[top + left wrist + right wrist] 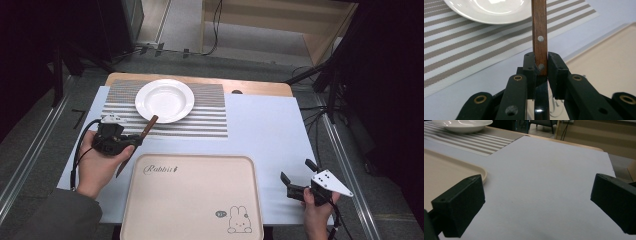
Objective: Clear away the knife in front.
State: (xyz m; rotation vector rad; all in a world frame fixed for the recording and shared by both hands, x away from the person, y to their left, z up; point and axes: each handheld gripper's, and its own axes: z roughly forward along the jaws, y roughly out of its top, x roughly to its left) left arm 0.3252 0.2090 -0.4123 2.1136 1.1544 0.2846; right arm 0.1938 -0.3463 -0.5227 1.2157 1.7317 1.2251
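Note:
My left gripper (134, 140) is shut on a knife with a riveted wooden handle (149, 125). It hovers over the table's left side, just in front of the striped placemat (210, 116). The handle points toward the white plate (165, 100), and the dark blade trails back past the hand. In the left gripper view both pads clamp the knife handle (539, 32) where it meets the blade, with the gripper (541, 65) aimed at the plate (489, 11). My right gripper (296, 171) stands open near the table's front right, nothing between its jaws (536, 205).
A beige tray (192, 200) printed with a rabbit lies at the front centre; its corner (480, 171) is just left of the right gripper. The plate (461, 125) rests on the placemat at the back left. A white sheet (265, 125) covers the tabletop.

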